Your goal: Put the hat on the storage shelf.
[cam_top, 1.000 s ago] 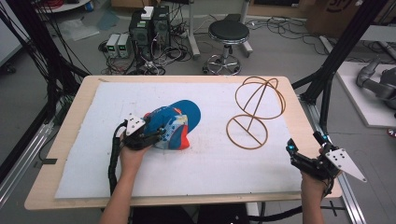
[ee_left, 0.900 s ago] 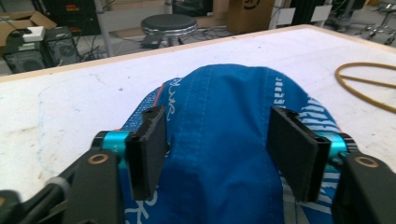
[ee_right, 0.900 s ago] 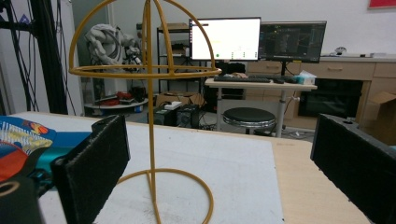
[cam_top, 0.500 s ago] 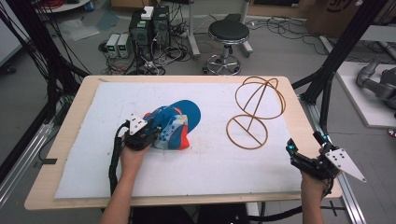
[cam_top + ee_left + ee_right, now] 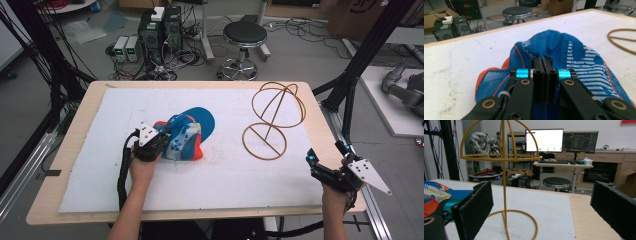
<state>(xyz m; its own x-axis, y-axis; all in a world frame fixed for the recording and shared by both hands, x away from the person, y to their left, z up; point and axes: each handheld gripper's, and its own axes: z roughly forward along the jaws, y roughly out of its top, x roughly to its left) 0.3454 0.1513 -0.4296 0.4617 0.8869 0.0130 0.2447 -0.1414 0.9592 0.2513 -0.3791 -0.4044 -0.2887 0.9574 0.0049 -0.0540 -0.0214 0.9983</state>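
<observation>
Pinching blue cap point(image 5: 187, 134), left claw point(image 5: 543, 65); right claw point(image 5: 311, 159) released; white mat point(image 5: 225, 175), stool point(image 5: 244, 35) behind.

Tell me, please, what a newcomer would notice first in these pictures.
A bright blue and orange cap lies left of centre on the white mat, pinched by the left gripper. To its right stands a golden wire hat stand. The right gripper hangs open at the table's right edge.

Pretty even, soft indoor light, only faint shadows on the white mat point(image 5: 210, 185). High view's a bit soft and grainy. The lit monitor point(image 5: 544, 137) blows out white, and close-up jaws look slightly blurry.
</observation>
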